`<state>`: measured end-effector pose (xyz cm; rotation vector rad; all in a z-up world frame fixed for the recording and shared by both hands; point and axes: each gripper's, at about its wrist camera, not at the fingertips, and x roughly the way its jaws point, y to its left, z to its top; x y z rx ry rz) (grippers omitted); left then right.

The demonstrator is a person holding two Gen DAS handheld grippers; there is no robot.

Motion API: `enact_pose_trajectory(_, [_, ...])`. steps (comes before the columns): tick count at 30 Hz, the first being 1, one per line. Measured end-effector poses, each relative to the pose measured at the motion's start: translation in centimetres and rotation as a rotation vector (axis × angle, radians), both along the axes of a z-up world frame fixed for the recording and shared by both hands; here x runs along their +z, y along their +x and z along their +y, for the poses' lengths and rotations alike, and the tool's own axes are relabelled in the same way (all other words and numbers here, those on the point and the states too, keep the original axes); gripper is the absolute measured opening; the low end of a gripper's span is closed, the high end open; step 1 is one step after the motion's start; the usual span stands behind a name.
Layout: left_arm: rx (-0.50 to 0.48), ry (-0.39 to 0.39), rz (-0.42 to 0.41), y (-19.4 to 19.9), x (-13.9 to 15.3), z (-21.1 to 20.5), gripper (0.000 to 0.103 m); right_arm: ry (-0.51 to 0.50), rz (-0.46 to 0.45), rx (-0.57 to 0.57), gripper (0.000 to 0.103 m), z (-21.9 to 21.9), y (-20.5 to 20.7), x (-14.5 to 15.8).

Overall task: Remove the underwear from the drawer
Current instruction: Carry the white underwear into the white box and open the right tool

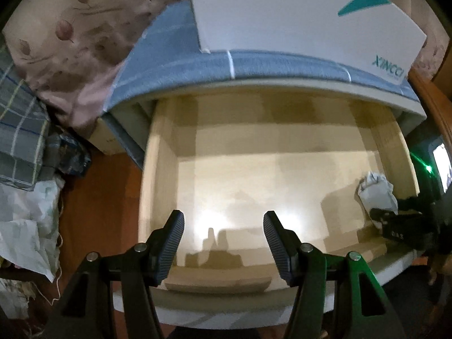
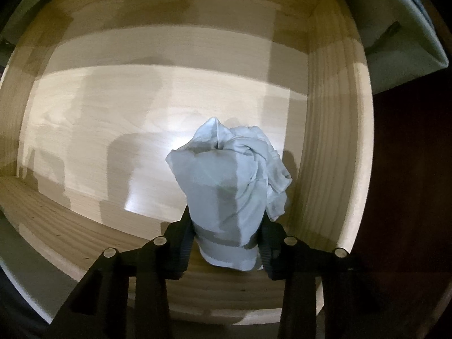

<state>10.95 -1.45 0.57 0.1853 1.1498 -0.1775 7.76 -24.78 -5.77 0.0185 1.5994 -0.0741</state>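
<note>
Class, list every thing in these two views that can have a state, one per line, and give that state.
Drawer: pulled open, bare apart from one garment.
Underwear: bunched up, at the drawer's right side, clamped.
Right gripper: shut on the underwear, pointing down into the drawer.
Left gripper: open, holding nothing, over the drawer's front.
White box: closed, lying on the bed above.

Right claw [image 2: 226, 243] clamped on pale underwear [image 2: 234, 175]; bundle inside wooden drawer [image 2: 325, 155], near right wall
</note>
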Motion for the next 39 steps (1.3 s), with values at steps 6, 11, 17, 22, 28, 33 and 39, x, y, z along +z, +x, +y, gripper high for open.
enact_pose_trajectory(6, [0.083,0.022,-0.092,-0.5,0.8,1.1,0.060,0.001,-0.085,0.008,0.035,0.0,-0.8,1.9])
enact_pose_trajectory(11, [0.136,-0.023,-0.159,-1.0,1.9,2.3,0.060,0.034,-0.206,0.005,0.035,-0.2,-1.7,4.5])
enact_pose_trajectory(17, [0.147,-0.022,-0.159,-0.9,2.1,2.5,0.060,0.062,-0.341,0.000,0.035,-0.5,-2.6,7.8])
enact_pose_trajectory(22, [0.143,-0.020,-0.166,-1.0,2.2,2.4,0.060,0.094,-0.408,0.001,0.035,-1.0,-2.9,10.6])
enact_pose_trajectory(28, [0.144,-0.028,-0.167,-1.1,2.2,2.6,0.060,0.125,-0.500,0.020,0.035,-0.1,-3.8,15.4])
enact_pose_trajectory(33, [0.159,-0.046,-0.181,-1.1,2.6,3.0,0.060,0.145,-0.576,0.020,0.035,0.3,-2.5,19.2])
enact_pose_trajectory(39, [0.160,-0.049,-0.178,-1.0,2.6,3.1,0.060,0.146,-0.675,0.008,0.035,0.7,0.9,24.7])
